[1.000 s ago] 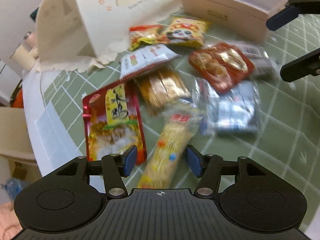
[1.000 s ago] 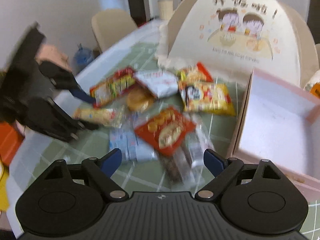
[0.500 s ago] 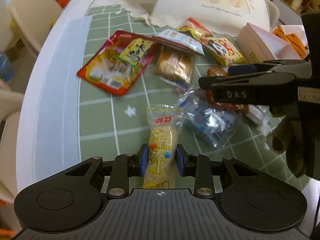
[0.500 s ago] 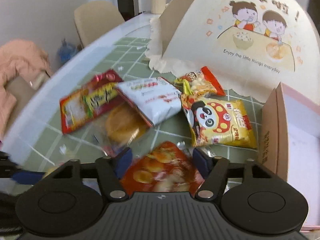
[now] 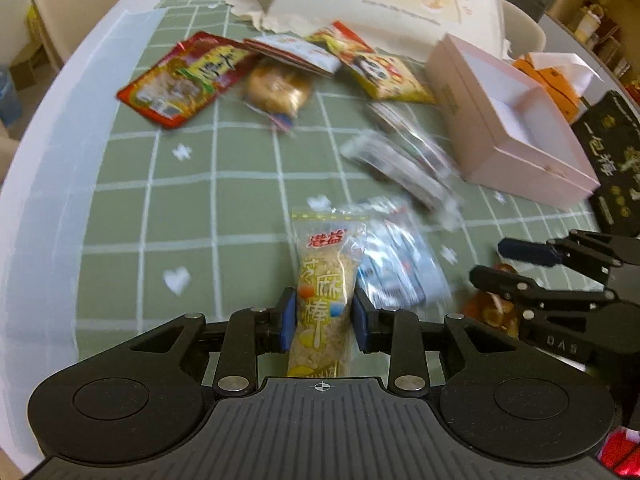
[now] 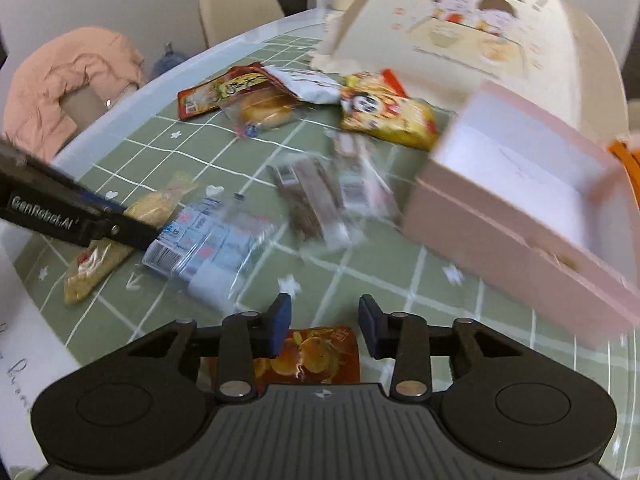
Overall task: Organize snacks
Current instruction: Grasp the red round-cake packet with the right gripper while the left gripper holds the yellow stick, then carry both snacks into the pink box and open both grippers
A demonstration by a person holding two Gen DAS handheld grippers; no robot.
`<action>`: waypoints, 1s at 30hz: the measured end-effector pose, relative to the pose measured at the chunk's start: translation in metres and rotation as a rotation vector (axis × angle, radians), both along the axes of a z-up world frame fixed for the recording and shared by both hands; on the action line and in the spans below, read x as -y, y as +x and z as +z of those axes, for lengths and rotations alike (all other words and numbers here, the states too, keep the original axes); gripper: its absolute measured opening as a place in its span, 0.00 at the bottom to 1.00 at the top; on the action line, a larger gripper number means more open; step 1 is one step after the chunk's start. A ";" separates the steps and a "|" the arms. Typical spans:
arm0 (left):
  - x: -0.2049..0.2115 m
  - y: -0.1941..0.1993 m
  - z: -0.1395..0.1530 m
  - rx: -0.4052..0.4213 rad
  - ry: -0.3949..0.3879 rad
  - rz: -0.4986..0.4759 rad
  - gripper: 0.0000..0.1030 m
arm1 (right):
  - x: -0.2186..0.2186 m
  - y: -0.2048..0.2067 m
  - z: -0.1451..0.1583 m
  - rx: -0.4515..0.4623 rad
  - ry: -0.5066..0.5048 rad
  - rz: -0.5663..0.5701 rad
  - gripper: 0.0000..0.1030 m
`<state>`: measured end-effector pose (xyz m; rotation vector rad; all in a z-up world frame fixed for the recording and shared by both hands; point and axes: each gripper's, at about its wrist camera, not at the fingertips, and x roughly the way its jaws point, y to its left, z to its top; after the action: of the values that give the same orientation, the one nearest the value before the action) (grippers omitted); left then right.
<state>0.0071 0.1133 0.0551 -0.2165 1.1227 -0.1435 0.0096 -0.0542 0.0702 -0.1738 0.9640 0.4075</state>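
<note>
Left tool [image 5: 324, 322] around forward-pointing sesame stick [image 5: 326, 280]

Both cameras sat low over the green checked tablecloth [image 5: 180, 216], each looking forward along its own fingers. The left view faced the pink box [image 5: 516, 136] from farther off; the right looked closer. Both shared the scattered snack packets [image 6: 384, 114] and box.

The tablecloth [image 5: 120, 208] is sage green with a white grid, hearts and stars. The sesame stick packet [image 5: 326, 292] is clear and yellow with a red logo. The box [image 6: 520, 208] is pale pink, white inside. A panda snack bag [image 6: 386, 114] is yellow and red. The gripper pads [image 6: 280, 322] are blue on black.
</note>
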 end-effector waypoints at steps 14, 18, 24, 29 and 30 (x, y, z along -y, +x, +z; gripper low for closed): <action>0.042 -0.042 -0.002 -0.052 -0.005 -0.055 0.33 | 0.018 -0.057 0.003 0.097 0.076 0.047 0.61; 0.043 -0.043 -0.001 -0.050 0.007 -0.044 0.33 | 0.013 -0.061 -0.002 0.097 0.053 0.059 0.64; 0.051 -0.046 0.000 -0.044 0.031 -0.065 0.33 | -0.007 -0.053 -0.016 0.075 0.008 0.112 0.79; 0.055 -0.048 -0.001 -0.034 0.033 -0.082 0.33 | 0.007 -0.050 -0.014 0.052 0.031 0.118 0.78; 0.057 -0.048 -0.001 -0.032 0.030 -0.089 0.33 | 0.013 -0.048 -0.012 0.041 0.038 0.098 0.74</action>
<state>-0.0411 0.0560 0.0544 -0.1427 1.1663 -0.2026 -0.0389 -0.0668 0.0581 -0.1947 0.9096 0.5099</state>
